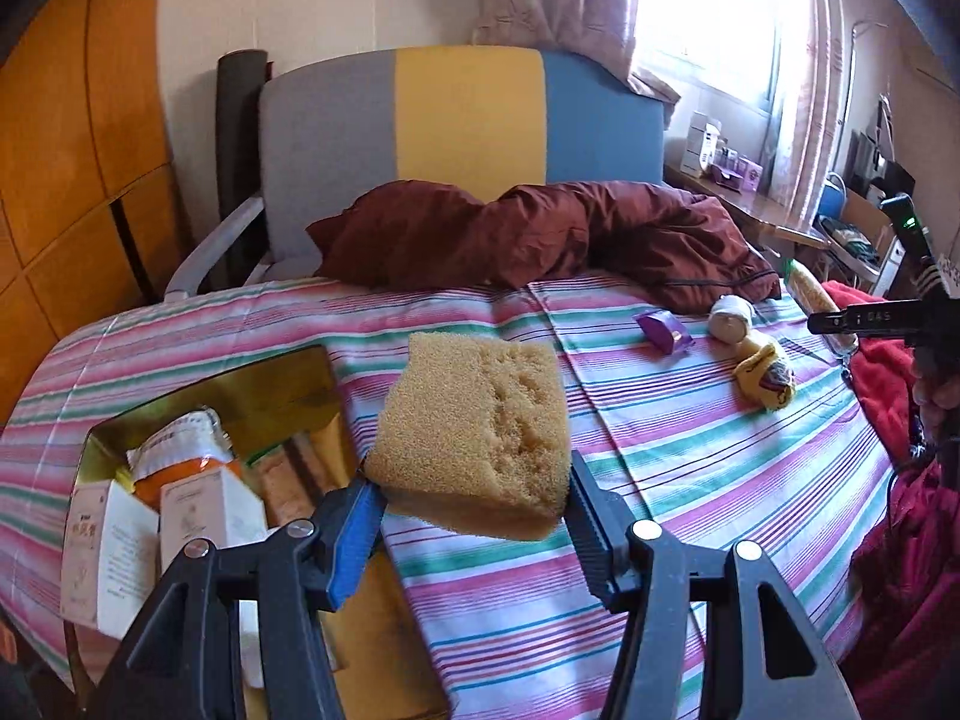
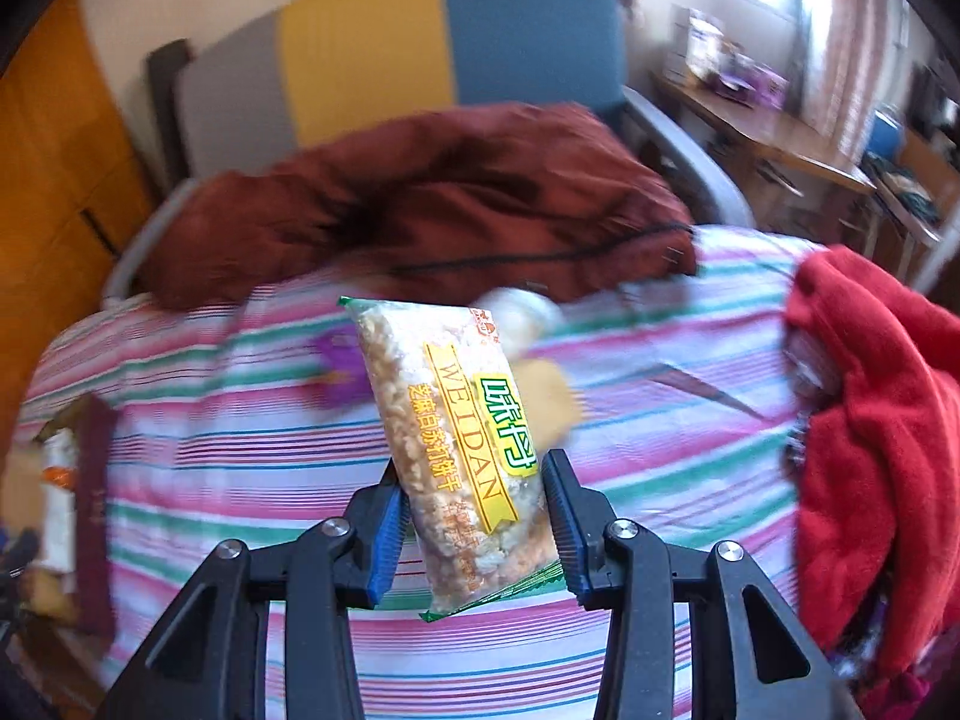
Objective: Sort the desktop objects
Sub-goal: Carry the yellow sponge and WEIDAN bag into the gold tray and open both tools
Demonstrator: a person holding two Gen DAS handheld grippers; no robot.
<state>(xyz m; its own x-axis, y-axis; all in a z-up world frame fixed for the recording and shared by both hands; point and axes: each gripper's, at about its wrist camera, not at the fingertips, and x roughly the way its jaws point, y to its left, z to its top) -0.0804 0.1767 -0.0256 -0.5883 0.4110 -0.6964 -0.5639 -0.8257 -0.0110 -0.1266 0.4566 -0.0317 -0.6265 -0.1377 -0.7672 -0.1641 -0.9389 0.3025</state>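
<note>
My left gripper [image 1: 474,501] is shut on a big yellow sponge [image 1: 480,426], held above the striped cloth just right of an open gold-lined box [image 1: 288,381] filled with cartons and packets. My right gripper [image 2: 474,501] is shut on a clear snack packet [image 2: 456,438] of biscuits with a yellow and green label, lifted off the cloth. In the left wrist view the right gripper [image 1: 840,323] shows at the far right edge. On the cloth lie a small purple box [image 1: 663,331], a white roll [image 1: 731,315] and a yellow soft toy [image 1: 768,372].
A striped cloth [image 1: 660,450] covers the table. A dark red jacket [image 1: 540,234] is heaped at the far side, before a grey, yellow and blue chair [image 1: 468,114]. Red fabric [image 2: 870,432] lies at the right edge. A wooden desk [image 2: 780,138] with small items stands by the window.
</note>
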